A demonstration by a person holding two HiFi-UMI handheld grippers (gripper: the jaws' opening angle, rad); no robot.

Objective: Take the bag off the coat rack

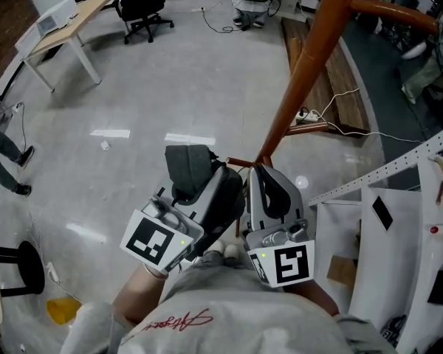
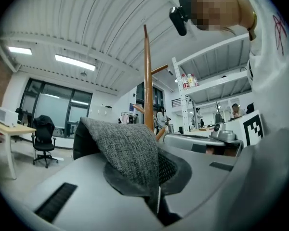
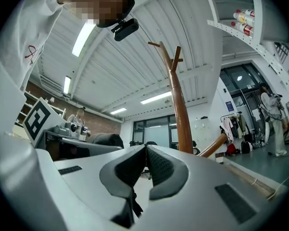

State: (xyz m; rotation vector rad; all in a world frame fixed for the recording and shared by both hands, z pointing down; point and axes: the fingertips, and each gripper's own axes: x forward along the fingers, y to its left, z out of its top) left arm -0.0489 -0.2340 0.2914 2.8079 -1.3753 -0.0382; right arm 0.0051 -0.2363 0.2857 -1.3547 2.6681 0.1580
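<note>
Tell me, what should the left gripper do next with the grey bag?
Probably draw the left gripper back from the coat rack. Its jaws are shut on the grey bag, which looks clear of the rack in the head view.

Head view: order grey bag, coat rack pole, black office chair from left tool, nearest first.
1. grey bag: clamped in left tool.
2. coat rack pole: just right of it.
3. black office chair: far, top of view.
</note>
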